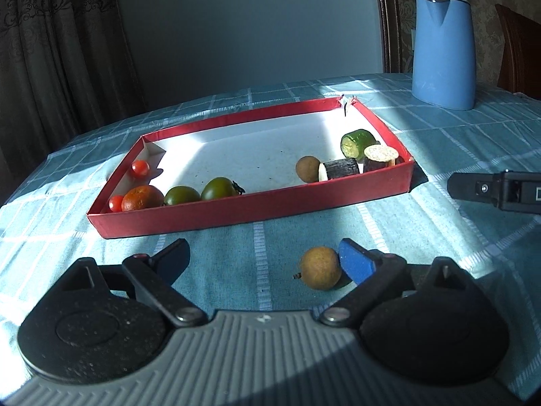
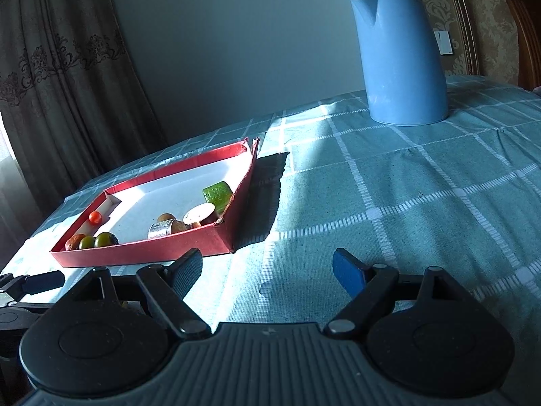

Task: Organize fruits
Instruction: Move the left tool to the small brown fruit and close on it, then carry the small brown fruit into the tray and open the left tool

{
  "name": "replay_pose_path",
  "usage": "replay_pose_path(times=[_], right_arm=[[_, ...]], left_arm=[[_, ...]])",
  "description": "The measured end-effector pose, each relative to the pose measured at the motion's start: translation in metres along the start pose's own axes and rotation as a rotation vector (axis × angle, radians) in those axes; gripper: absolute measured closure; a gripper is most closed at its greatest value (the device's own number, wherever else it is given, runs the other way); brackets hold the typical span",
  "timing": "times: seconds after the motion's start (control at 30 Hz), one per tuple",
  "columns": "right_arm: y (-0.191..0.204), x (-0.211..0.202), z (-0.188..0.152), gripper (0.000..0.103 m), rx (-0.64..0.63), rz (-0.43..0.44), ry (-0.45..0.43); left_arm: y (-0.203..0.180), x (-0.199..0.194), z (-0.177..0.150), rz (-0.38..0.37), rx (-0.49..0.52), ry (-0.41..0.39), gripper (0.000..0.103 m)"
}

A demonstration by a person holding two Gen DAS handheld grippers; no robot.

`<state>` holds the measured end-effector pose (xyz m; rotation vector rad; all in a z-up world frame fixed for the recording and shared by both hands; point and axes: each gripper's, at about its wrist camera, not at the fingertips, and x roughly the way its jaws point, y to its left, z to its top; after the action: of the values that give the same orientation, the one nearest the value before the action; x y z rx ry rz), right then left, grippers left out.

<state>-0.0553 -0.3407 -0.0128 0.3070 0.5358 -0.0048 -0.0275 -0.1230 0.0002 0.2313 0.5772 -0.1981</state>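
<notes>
No words, numbers or brand names to read anywhere. Only a tiny pale mark on the grey ribbed body of each hand-held gripper (image 1: 263, 257) (image 2: 267, 267), too small to make out. Nothing printed on the blue jug (image 1: 443, 50), the red box (image 1: 236, 209) or the checked cloth on the table (image 1: 456, 155).
</notes>
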Motion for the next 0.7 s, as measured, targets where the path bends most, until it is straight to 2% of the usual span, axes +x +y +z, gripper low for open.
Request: replay_pose_path(times=[0.03,0.07,0.2,0.3,0.37,0.47,0.7], right_arm=[[0.000,0.000,0.000,0.019,0.001,0.000,0.000],[0.000,0.000,0.000,0.019,0.000,0.001,0.000],[0.000,0.000,0.000,0.019,0.001,0.001,-0.002],[0.000,0.000,0.000,0.019,0.001,0.002,0.002],[0.000,0.000,0.000,0.019,0.003,0.003,0.003],[0.000,0.000,0.000,0.019,0.003,0.004,0.001],[0.002,-0.001,0.000,0.019,-0.007,0.009,-0.009]], left_arm=[[-0.003,0.000,-0.002,-0.008,0.006,0.004,0.012],[-0.005,0.000,-0.004,-0.020,0.013,0.011,0.020],[-0.005,0.000,-0.006,-0.050,0.011,0.021,0.043],[-0.001,0.001,-0.007,-0.075,-0.008,0.025,0.050],[-0.001,0.000,-0.007,-0.079,-0.006,0.025,0.063],[0.000,-0.002,-0.008,-0.092,-0.005,0.026,0.076],[0.012,-0.008,-0.009,-0.060,-0.020,0.013,0.076]])
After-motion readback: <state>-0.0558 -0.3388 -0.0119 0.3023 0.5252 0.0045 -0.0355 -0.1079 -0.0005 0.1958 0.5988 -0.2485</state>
